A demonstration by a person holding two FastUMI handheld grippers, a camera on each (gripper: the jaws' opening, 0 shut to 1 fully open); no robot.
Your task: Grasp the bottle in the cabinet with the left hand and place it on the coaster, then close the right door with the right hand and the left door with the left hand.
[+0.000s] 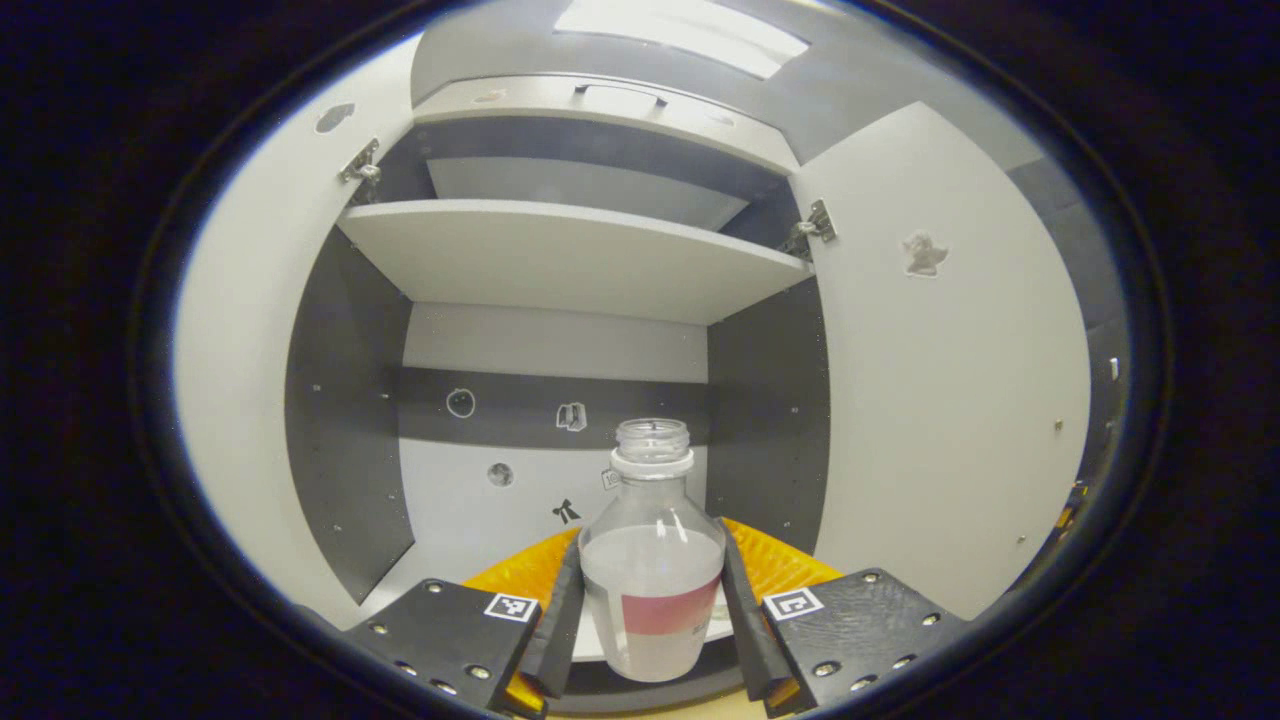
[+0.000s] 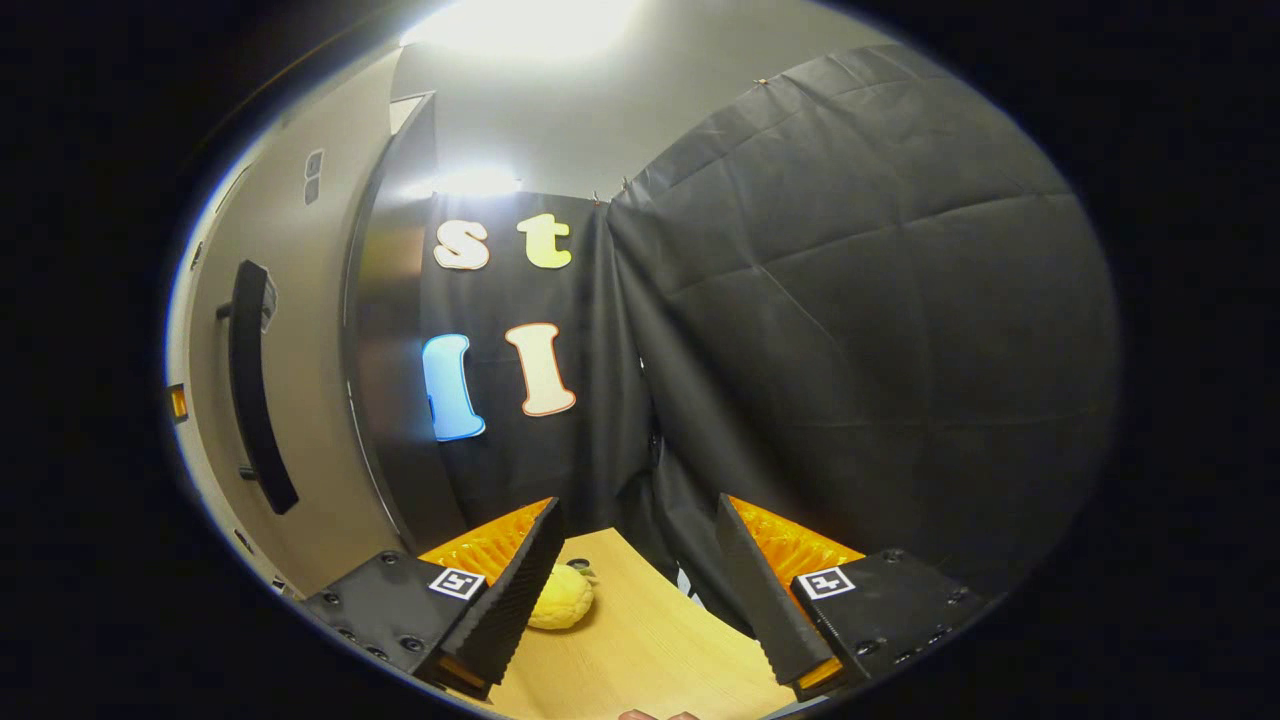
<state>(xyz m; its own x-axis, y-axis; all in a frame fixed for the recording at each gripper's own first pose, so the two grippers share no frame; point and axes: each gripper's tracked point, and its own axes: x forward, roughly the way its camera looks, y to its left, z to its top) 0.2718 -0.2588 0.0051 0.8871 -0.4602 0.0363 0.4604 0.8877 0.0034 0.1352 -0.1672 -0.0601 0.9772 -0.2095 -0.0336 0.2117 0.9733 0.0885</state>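
Observation:
A clear glass bottle (image 1: 651, 560) with no cap and a pink label stands upright at the front of the cabinet's lower compartment (image 1: 450, 520). My left gripper (image 1: 652, 610) is shut on it, one finger pressing each side of its body. Both cabinet doors stand open: the left door (image 1: 245, 400) and the right door (image 1: 950, 400). In the right gripper view, my right gripper (image 2: 640, 600) hangs open with nothing between its fingers, above a wooden table (image 2: 650, 650). The right door's outer face with its black handle (image 2: 255, 390) is at that view's left.
A white shelf (image 1: 560, 255) spans the cabinet above the bottle, and small stickers dot the back wall. A yellow rounded object (image 2: 562, 597) lies on the wooden table by the right gripper's left finger. Black cloth hangs behind the table.

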